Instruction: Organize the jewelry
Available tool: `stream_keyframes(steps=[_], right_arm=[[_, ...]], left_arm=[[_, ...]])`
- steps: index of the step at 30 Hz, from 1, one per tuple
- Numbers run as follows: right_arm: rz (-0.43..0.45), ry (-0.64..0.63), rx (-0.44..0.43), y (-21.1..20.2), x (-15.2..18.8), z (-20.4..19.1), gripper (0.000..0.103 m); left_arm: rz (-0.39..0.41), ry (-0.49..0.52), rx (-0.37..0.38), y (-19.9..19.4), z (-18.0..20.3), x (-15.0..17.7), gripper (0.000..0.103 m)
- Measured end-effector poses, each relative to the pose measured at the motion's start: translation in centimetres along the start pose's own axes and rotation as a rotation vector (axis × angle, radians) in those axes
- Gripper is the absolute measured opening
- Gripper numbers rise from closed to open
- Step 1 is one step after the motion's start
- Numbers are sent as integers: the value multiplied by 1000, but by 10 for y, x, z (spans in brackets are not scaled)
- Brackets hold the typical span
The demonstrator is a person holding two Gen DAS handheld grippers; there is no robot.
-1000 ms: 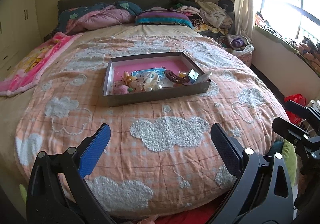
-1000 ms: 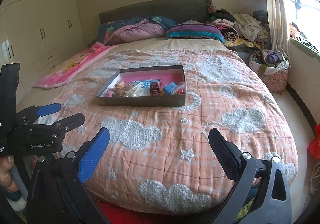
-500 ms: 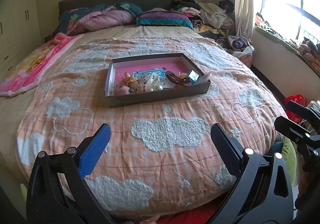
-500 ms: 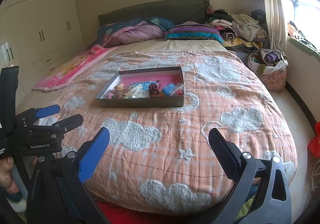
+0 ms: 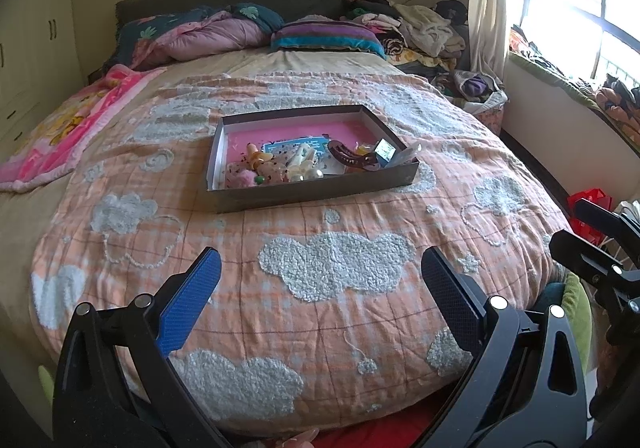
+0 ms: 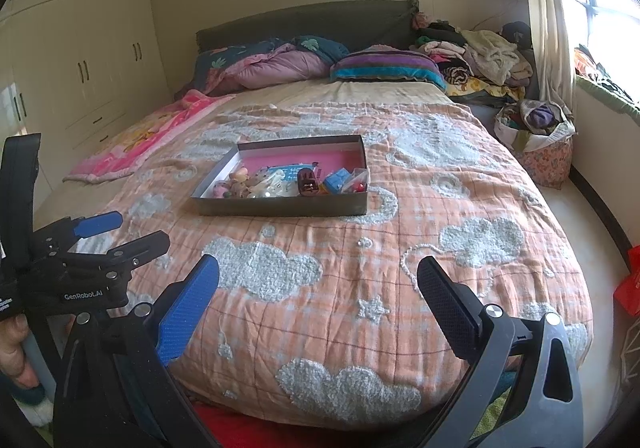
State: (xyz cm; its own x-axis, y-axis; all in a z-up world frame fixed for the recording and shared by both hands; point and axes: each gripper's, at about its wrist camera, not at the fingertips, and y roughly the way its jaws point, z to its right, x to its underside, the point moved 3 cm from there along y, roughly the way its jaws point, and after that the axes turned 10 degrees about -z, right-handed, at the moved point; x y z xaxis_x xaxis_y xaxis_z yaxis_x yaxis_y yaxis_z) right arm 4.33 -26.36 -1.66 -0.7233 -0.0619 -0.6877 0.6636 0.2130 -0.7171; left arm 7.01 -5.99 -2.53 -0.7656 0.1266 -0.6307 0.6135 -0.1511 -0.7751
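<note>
With both my left gripper (image 5: 320, 272) and right gripper (image 6: 318, 278) spread empty well short of the tray (image 5: 316, 193), I risk tipping it on the soft quilt (image 5: 336, 268).

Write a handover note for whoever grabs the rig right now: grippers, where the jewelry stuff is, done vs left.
Left gripper: open, empty, at the foot of the bed, aimed at the box.
Right gripper: open, empty, beside it to the right, also short of the box.
Open grey box with a pink floor sits mid-bed on the orange cloud quilt. Its contents are heaped along the near side: dark hair claw, small blue box, pale and pink trinkets; individual pieces are too small to tell.
Done: nothing visibly sorted or picked.
Left: approach the box, then organize everything.
</note>
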Motion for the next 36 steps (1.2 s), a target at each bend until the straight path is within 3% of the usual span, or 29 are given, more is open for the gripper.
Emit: stream_keyframes(steps=[36], right_arm=[[-3, 1, -2, 0, 2, -1, 99]], left_arm=[[7, 21, -1, -6, 2, -3, 94]])
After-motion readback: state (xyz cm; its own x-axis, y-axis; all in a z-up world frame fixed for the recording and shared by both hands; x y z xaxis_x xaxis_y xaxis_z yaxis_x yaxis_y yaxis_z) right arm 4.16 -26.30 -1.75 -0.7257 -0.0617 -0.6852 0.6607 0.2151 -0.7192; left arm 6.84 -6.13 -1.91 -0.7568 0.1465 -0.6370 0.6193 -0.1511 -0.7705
